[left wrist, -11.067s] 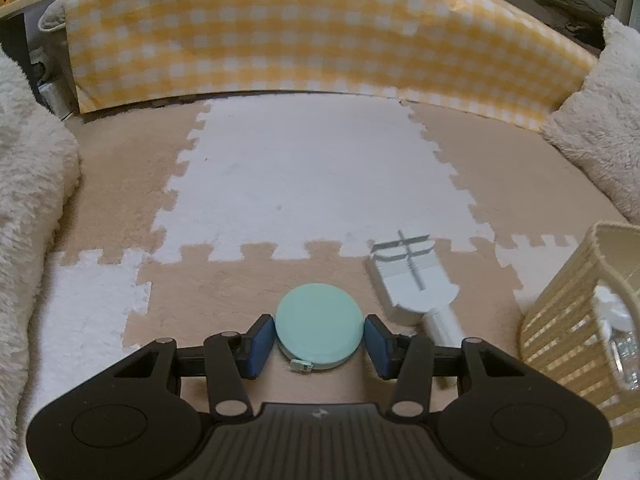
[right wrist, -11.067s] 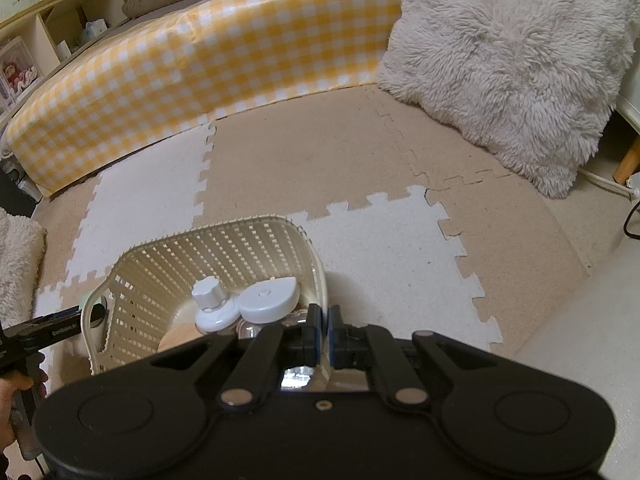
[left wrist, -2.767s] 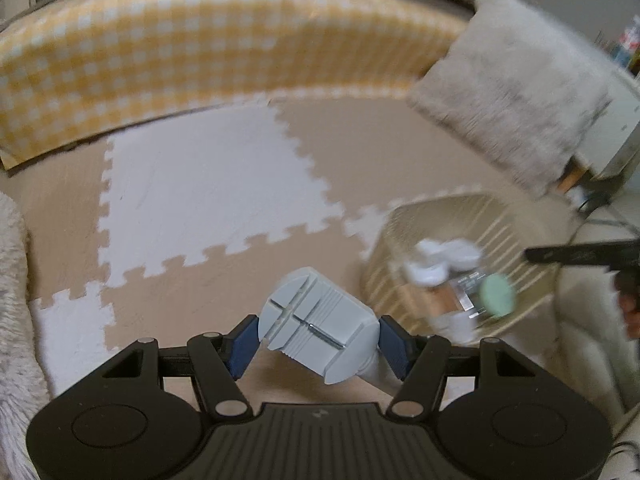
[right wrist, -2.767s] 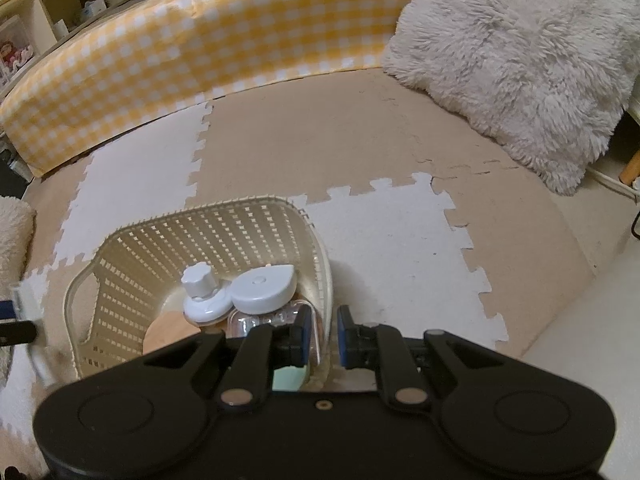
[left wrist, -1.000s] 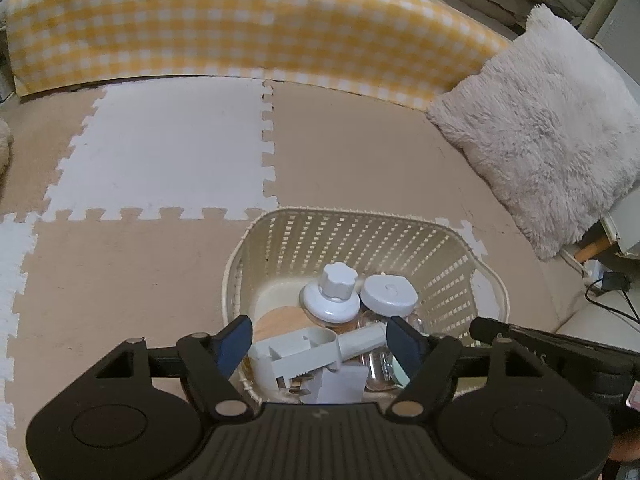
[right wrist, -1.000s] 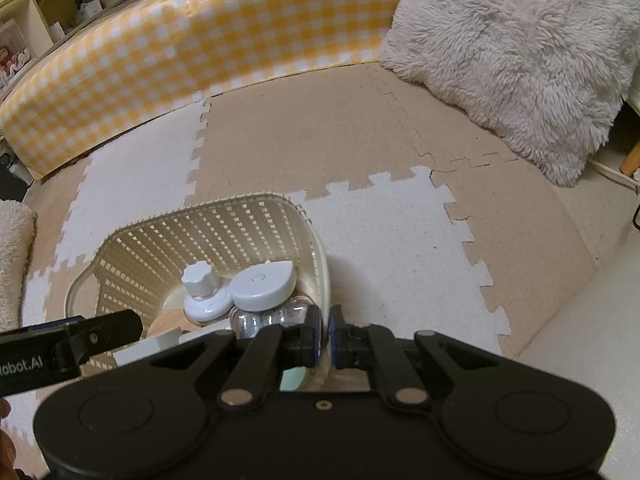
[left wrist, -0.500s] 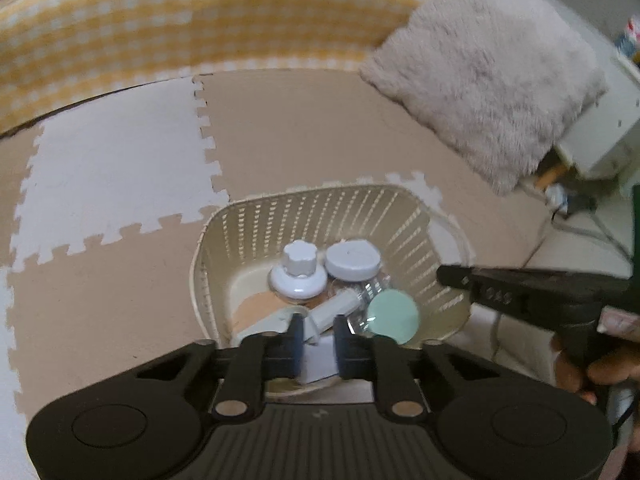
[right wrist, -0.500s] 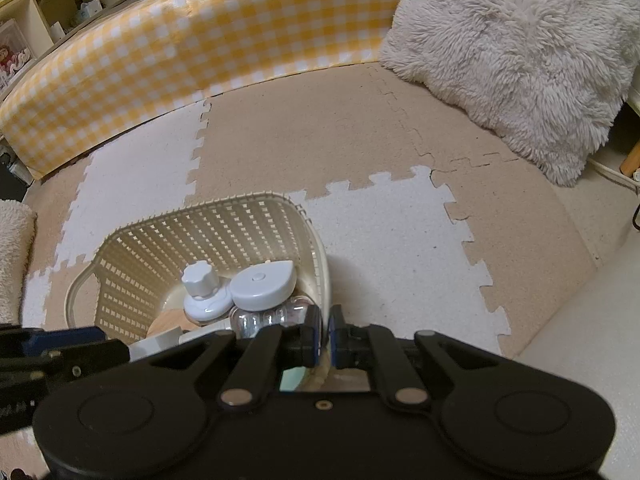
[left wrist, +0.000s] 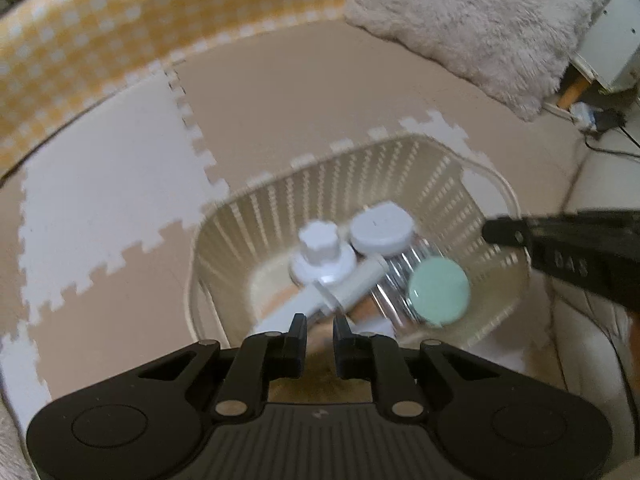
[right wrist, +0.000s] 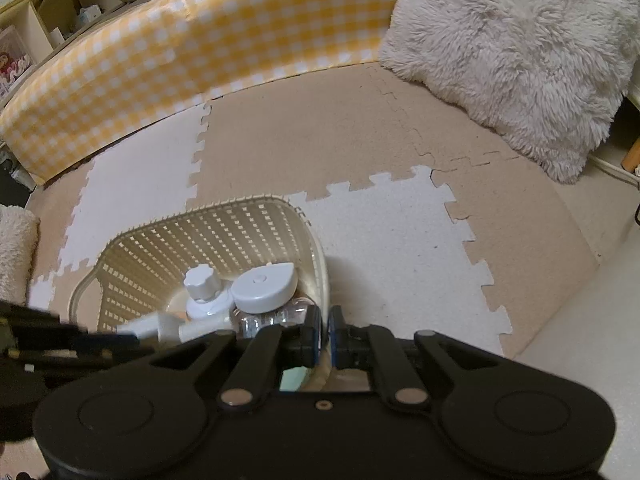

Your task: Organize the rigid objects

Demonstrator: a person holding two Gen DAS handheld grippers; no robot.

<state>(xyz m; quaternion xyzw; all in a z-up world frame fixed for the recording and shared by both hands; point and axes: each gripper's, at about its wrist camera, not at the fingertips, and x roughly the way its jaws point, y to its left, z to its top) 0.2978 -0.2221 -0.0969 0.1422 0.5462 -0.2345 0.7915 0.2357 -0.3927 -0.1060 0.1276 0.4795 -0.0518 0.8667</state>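
While the cream basket [right wrist: 120, 248] sits on a floor of interlocking foam tiles [right wrist: 304, 144], tan and white in alternation, everything else can be placed from it. Left of the basket, a fluffy pale cushion edge [right wrist: 14, 248] shows at the frame border. Behind the basket runs a low padded wall in yellow-and-white check [right wrist: 192, 52], with open wooden shelves [right wrist: 48, 12] beyond its left end. Inside the basket lie a white knobbed piece [left wrist: 322, 254], a white-capped clear bottle [left wrist: 382, 230], a pale grey handled tool [left wrist: 344, 288] slanting across the bottom, and a mint-green disc [left wrist: 438, 292] nearest the right wall. Over the basket's near edge the left gripper [left wrist: 319, 322] hangs with its 2 fingers drawn close and nothing between them. At the basket's right rim the right gripper [right wrist: 325, 330] has its jaws pinched onto the rim. Right of and behind the basket, a large shaggy cream pillow [right wrist: 520, 52] rests on the tiles, and past it bare pale flooring [right wrist: 592, 320] begins.
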